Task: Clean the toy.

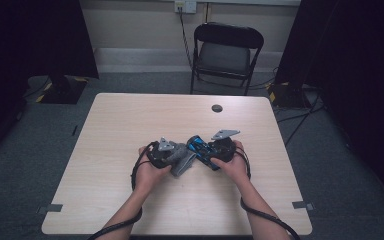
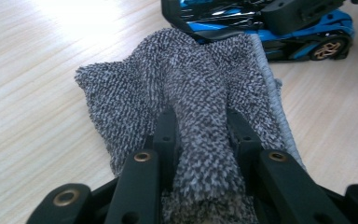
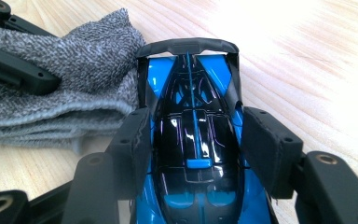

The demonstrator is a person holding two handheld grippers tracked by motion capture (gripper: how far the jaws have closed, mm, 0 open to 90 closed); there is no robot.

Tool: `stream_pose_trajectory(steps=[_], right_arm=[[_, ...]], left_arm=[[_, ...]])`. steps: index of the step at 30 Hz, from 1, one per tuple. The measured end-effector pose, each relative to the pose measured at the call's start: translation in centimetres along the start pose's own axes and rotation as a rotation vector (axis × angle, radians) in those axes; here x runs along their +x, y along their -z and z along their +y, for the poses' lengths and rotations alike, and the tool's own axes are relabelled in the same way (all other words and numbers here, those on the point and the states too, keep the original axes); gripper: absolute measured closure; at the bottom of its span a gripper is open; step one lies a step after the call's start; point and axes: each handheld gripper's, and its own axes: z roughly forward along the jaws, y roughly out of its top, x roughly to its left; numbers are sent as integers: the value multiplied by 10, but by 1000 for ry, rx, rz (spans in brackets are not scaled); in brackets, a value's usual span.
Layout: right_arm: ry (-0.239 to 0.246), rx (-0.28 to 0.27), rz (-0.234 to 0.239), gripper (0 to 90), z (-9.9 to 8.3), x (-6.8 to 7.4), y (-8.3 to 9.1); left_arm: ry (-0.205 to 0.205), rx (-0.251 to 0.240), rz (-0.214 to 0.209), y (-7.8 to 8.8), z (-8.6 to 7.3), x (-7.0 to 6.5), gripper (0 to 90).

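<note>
A grey knitted cloth (image 1: 182,164) lies bunched at the middle of the wooden table (image 1: 130,120). My left gripper (image 1: 174,156) is shut on it. In the left gripper view the two black jaws pinch a thick fold of the cloth (image 2: 186,84) at the left gripper (image 2: 200,119). A blue and black toy car (image 1: 200,148) sits just right of the cloth, its rear wing touching the cloth's edge. My right gripper (image 3: 198,140) is shut on the car (image 3: 193,116), one pad on each side of its body. The cloth (image 3: 74,70) lies to the left of the car's wing.
A black folding chair (image 1: 227,52) stands beyond the far edge of the table. A small round grommet (image 1: 217,108) sits near the table's far edge. Cables trail from both grippers over the near edge. Dark curtains hang at both sides.
</note>
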Motion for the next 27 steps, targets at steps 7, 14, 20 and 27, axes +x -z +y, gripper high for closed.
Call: stream_pose_trajectory(steps=[7, 14, 20, 27], right_arm=[[0, 0, 0, 434, 0, 0, 0], [-1, -2, -1, 434, 0, 0, 0], [0, 1, -3, 434, 0, 0, 0], [1, 2, -3, 434, 0, 0, 0]], left_arm=[[-13, -5, -24, 0, 0, -8, 701], [-32, -7, -59, -2, 1, -21, 701], [-48, -6, -70, -4, 2, -27, 701], [-58, -5, -96, -6, 4, -34, 701]])
